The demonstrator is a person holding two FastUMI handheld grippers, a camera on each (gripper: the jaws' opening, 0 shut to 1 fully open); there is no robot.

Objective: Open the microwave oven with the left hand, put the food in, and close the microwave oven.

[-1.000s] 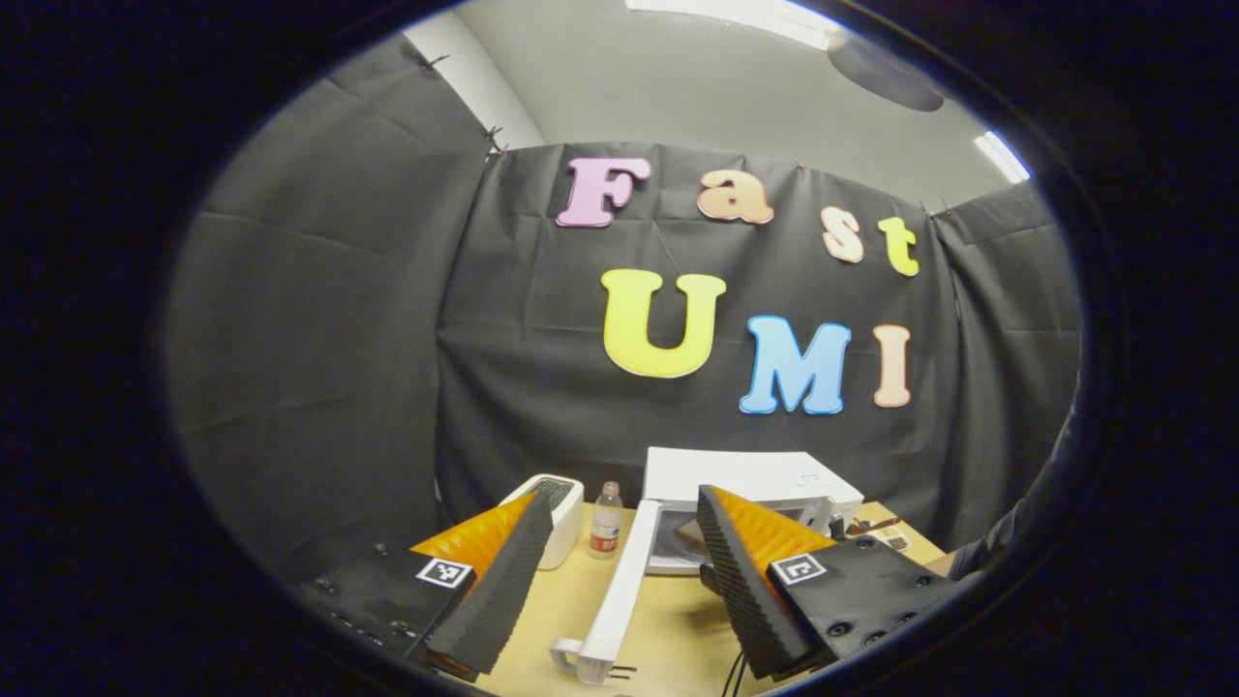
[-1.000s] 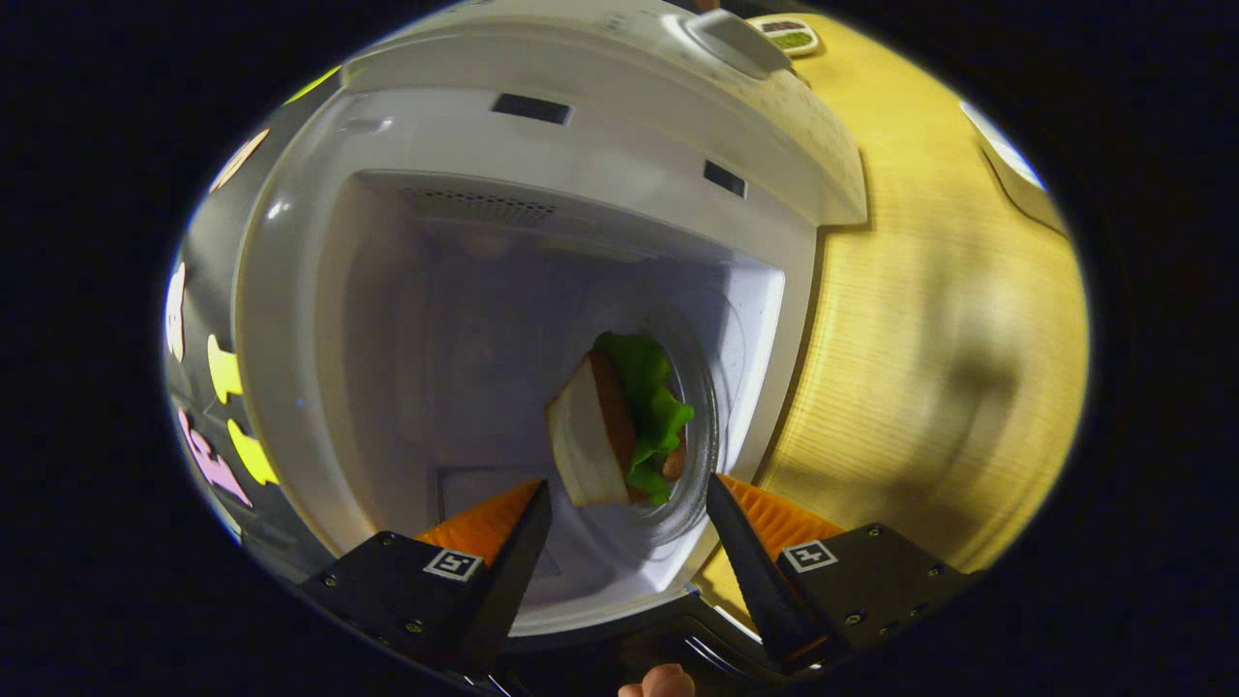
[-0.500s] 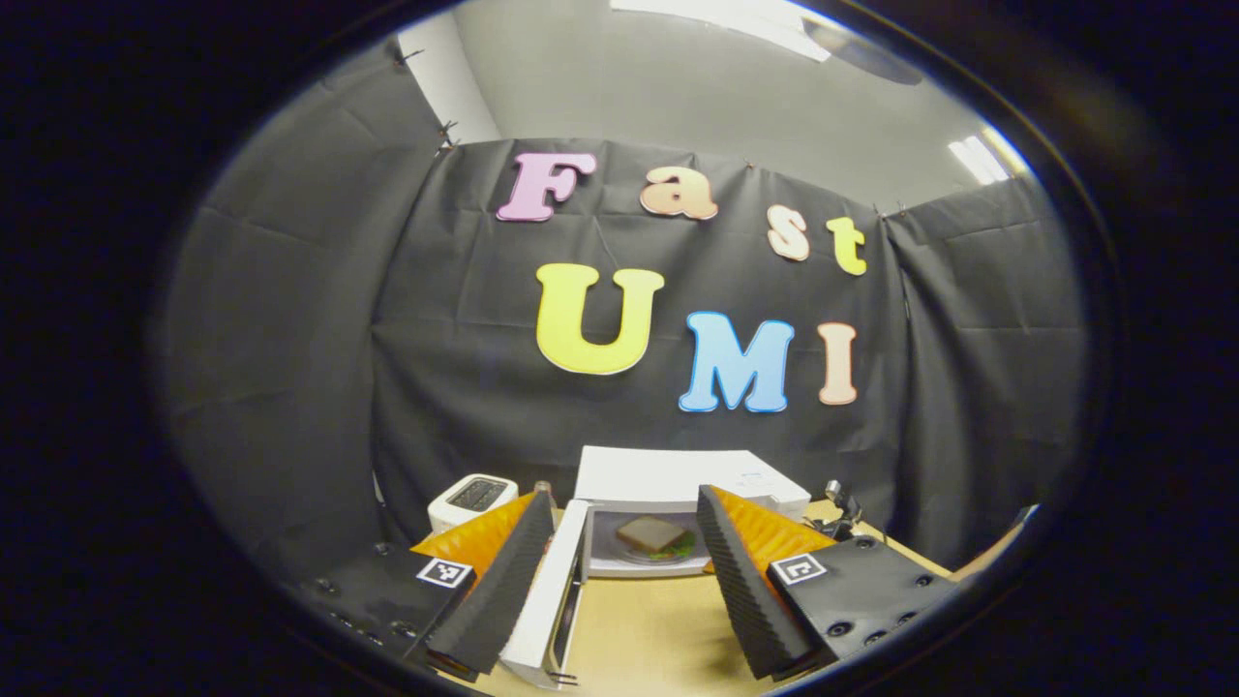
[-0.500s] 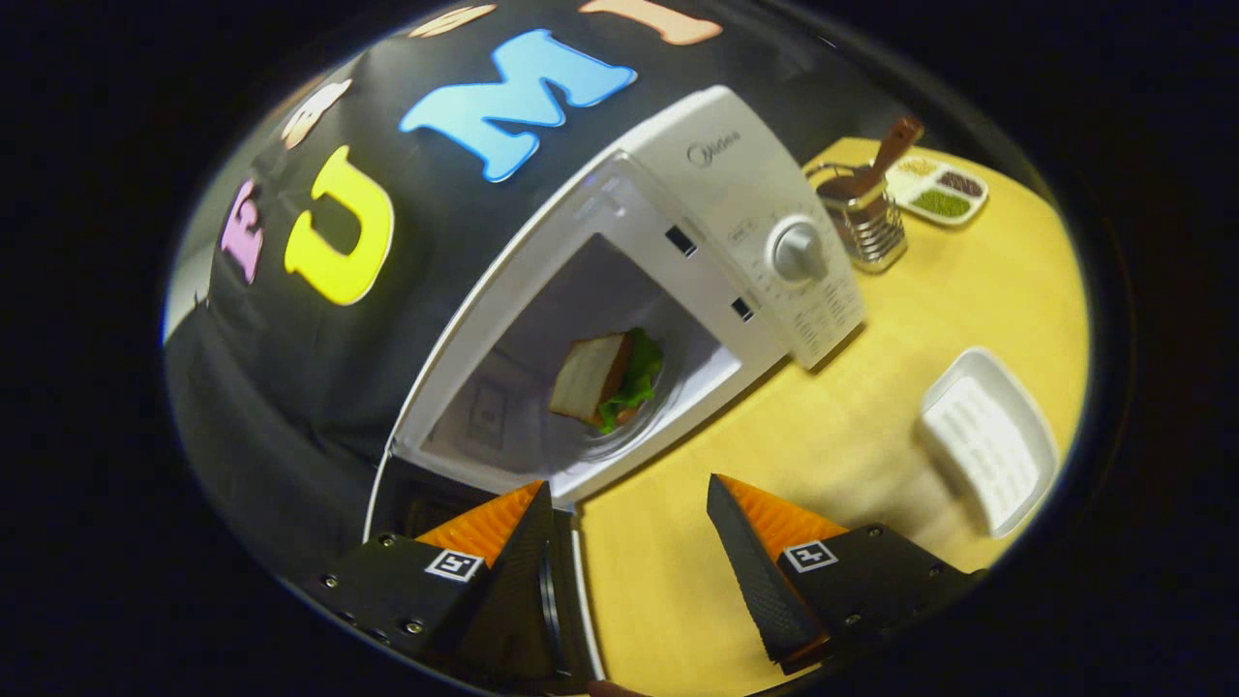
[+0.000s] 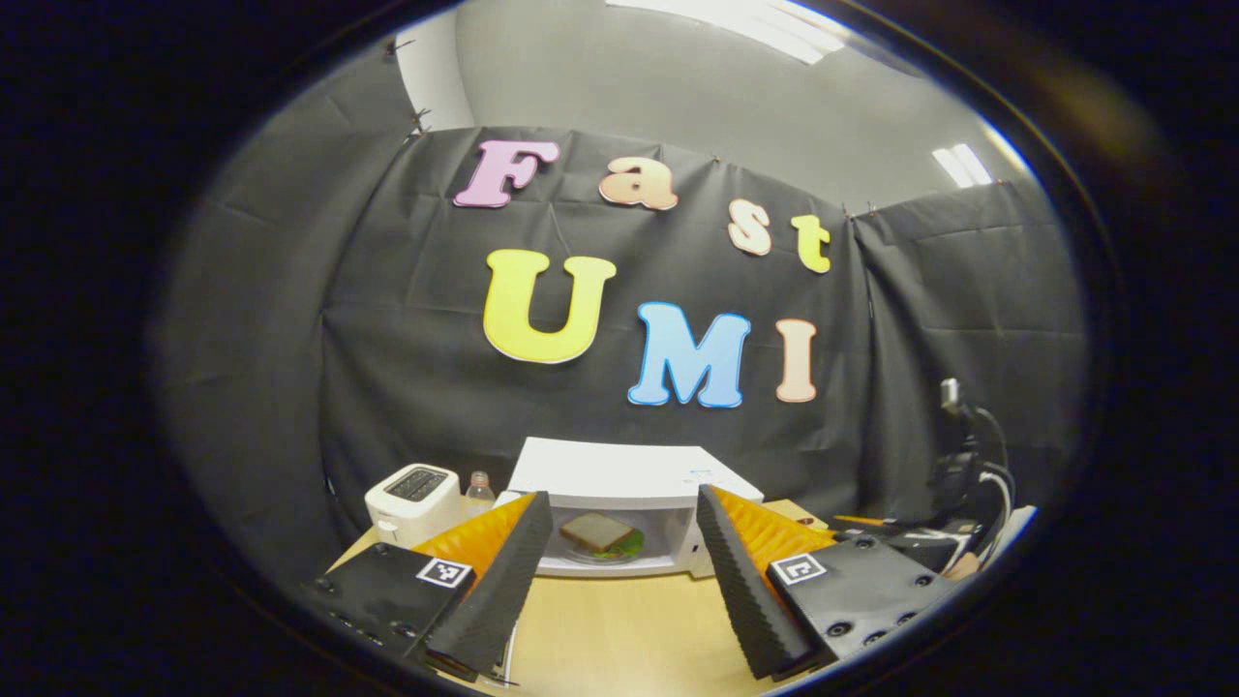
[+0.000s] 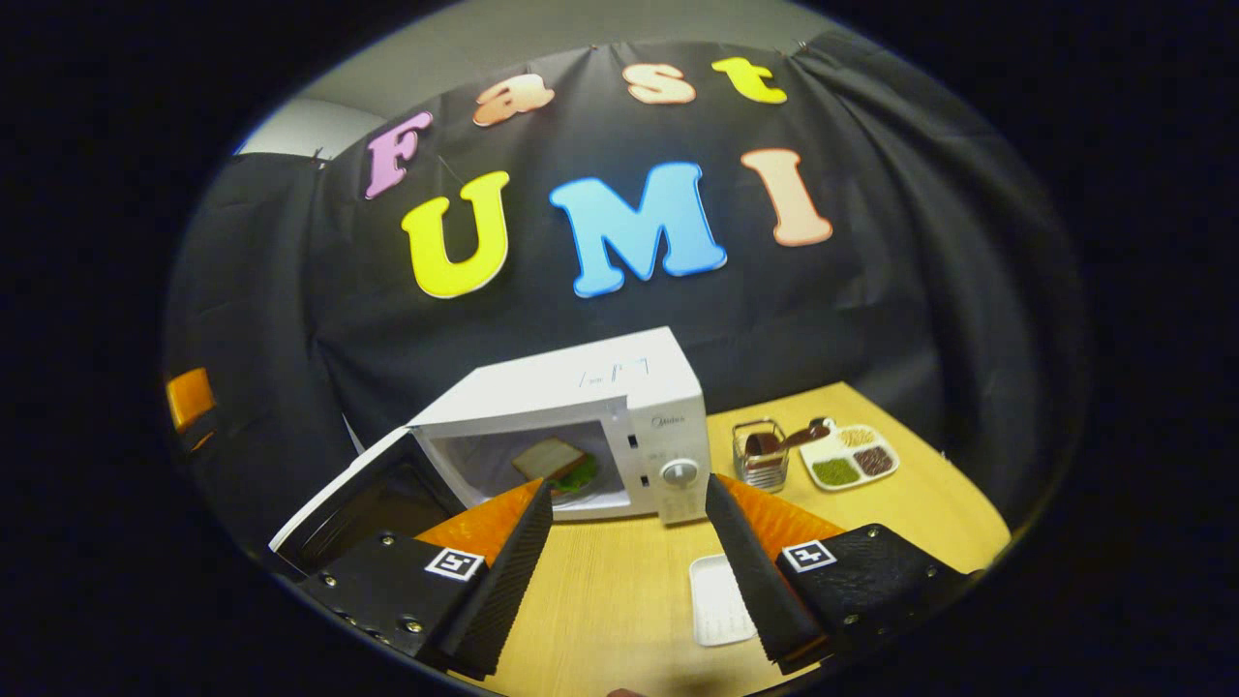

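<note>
The white microwave [image 5: 619,469] stands at the back of the wooden table with its door swung open to the left. In the right gripper view the microwave [image 6: 590,387] shows its open door [image 6: 353,489] and a dial [image 6: 679,471]. A sandwich [image 6: 554,459] with green lettuce lies inside on the glass plate, and the sandwich [image 5: 595,530] also appears in the left gripper view. My left gripper [image 5: 624,581] is open and empty, well in front of the cavity. My right gripper [image 6: 629,571] is open and empty too, back over the table.
A white toaster [image 5: 411,496] and a small bottle [image 5: 477,484] stand left of the microwave. A white tray [image 6: 721,600] lies on the table [image 6: 920,503] near my right gripper. A metal utensil holder [image 6: 760,457] and a sectioned dish [image 6: 852,460] sit right of the microwave.
My right gripper has backed out of the microwave and away over the table, leaving the sandwich inside. The left gripper view has shifted so the open cavity now sits between its fingers.
</note>
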